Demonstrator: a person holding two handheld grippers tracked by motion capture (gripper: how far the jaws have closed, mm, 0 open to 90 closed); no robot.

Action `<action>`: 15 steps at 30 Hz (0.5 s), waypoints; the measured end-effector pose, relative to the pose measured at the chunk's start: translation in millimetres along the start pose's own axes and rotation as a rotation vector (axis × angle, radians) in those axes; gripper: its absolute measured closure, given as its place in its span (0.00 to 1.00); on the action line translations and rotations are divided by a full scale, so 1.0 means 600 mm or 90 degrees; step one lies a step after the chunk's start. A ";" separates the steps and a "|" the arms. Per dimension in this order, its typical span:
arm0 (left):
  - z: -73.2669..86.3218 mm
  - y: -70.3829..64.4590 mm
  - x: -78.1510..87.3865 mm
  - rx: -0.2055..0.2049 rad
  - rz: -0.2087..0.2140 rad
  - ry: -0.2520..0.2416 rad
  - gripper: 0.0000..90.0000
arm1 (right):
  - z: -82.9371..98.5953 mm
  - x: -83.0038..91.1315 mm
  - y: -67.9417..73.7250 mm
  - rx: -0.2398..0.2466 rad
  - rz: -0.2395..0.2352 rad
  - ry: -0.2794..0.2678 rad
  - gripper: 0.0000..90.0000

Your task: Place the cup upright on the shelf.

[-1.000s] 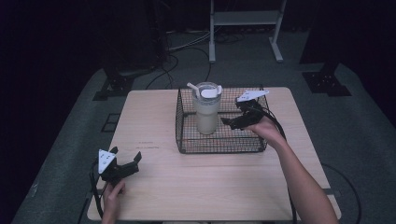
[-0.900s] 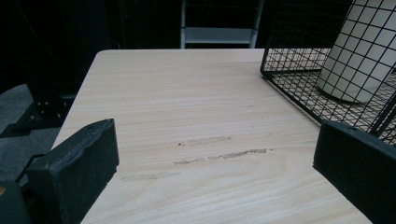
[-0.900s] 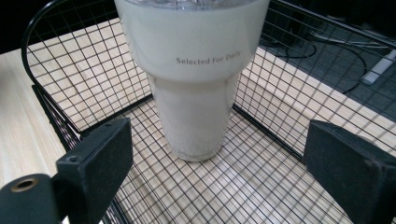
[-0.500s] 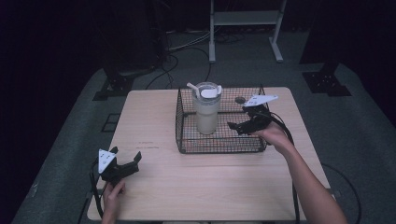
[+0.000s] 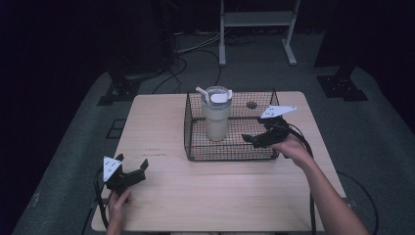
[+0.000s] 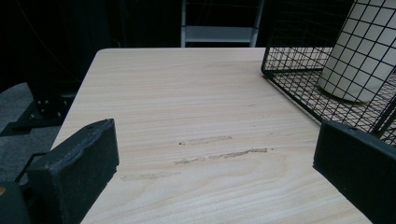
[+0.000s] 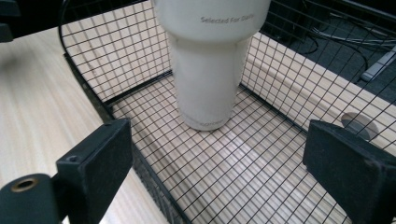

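The tumbler [image 5: 217,120] is standing upright inside the wire basket [image 5: 195,147], toward its left half. It is a smooth, cream-white cup, wide above and stepping in to a narrower base, with a clear lid and a pale straw sticking out at the left. In my right gripper view its top is cut off, and faint grey lettering is running round the wide part [image 7: 212,56].

The basket is a black rectangular grid of thin wire with upright walls, sitting toward the back of the pale wood-grain worktop [image 5: 161,127].

I am holding my right claw [image 5: 255,140] over the basket's right part, well apart from the tumbler, its flat black padded jaws spread wide and gripping nothing. My left claw [image 5: 131,169] is resting low near the worktop's front left corner, jaws also wide apart and empty; in its own view the basket's corner [image 6: 299,93] is reaching in from the right, the tumbler showing blurred behind the mesh.

A small round hole [image 5: 251,105] is showing in the worktop behind the basket.
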State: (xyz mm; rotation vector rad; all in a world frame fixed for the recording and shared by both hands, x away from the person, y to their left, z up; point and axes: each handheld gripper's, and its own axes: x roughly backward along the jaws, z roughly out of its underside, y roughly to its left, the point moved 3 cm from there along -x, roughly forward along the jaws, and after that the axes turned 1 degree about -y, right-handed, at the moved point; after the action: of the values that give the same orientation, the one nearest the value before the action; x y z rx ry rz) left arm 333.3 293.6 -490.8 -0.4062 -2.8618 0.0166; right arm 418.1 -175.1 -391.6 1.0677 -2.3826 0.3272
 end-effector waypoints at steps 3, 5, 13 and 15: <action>0.000 0.000 0.000 -0.001 0.000 0.000 0.00 | 0.004 0.006 0.004 0.000 -0.001 -0.002 0.09; 0.000 0.000 0.000 -0.003 0.000 0.002 0.00 | 0.008 0.014 0.008 -0.004 -0.005 -0.009 0.09; 0.000 0.000 -0.001 -0.006 0.001 0.003 0.00 | 0.023 0.032 0.012 -0.002 0.001 -0.014 0.09; 0.000 0.000 -0.001 -0.006 0.001 0.004 0.00 | 0.030 0.039 0.014 -0.005 0.002 -0.012 0.09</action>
State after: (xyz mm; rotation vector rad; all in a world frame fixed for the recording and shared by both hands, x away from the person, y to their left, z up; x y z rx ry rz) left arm 333.8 293.5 -490.9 -0.4097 -2.8571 0.0018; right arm 392.3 -191.4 -394.6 1.0677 -2.4011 0.3108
